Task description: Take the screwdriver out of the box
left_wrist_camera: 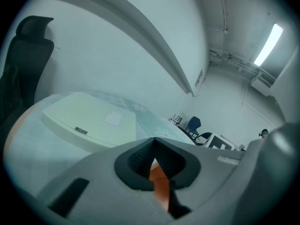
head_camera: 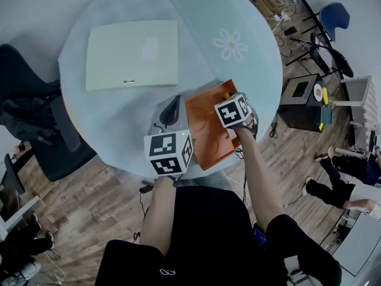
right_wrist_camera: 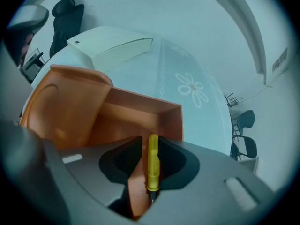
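Observation:
An orange box (head_camera: 205,127) lies open near the front edge of the round table (head_camera: 119,130). In the right gripper view its raised lid (right_wrist_camera: 65,107) and back wall (right_wrist_camera: 140,114) show. The screwdriver's yellow handle (right_wrist_camera: 153,162) stands upright between the jaws of my right gripper (right_wrist_camera: 151,149), which is shut on it just over the box; in the head view a bit of the yellow handle (head_camera: 226,95) shows beyond the right gripper (head_camera: 229,102). My left gripper (head_camera: 172,113) sits at the box's left side, and in its own view the left gripper (left_wrist_camera: 154,161) is shut on an orange edge of the box (left_wrist_camera: 161,184).
A flat pale box (head_camera: 132,54) lies on the far left part of the table. A black office chair (head_camera: 36,124) stands to the left. At the right are a black stand (head_camera: 300,97), cables and a person's legs (head_camera: 339,186) on the wooden floor.

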